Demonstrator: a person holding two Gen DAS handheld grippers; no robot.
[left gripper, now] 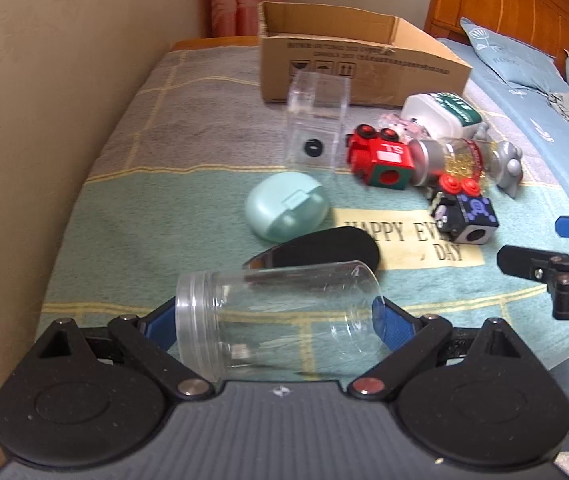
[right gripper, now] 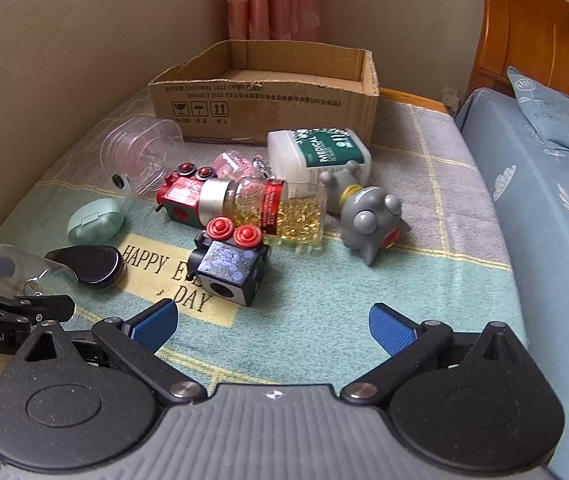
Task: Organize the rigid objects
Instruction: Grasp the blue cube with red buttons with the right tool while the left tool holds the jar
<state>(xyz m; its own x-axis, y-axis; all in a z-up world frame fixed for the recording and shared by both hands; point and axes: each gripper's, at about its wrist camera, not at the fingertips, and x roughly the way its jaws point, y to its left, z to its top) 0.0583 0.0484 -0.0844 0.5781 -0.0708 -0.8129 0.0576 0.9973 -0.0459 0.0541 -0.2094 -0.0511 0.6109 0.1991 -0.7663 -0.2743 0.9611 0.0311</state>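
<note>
My left tongs (left gripper: 278,330) are spread wide around the clear jar (left gripper: 276,316), lying sideways on the blanket (left gripper: 132,216) between my pads, which look just clear of it. My right tongs (right gripper: 274,326) gape empty, the black cube (right gripper: 230,270) just ahead.

This is a bedroom at home: a bed (right gripper: 532,208) with pillows (right gripper: 556,120), a wooden headboard (right gripper: 532,28), and pink curtains (right gripper: 272,0).
</note>
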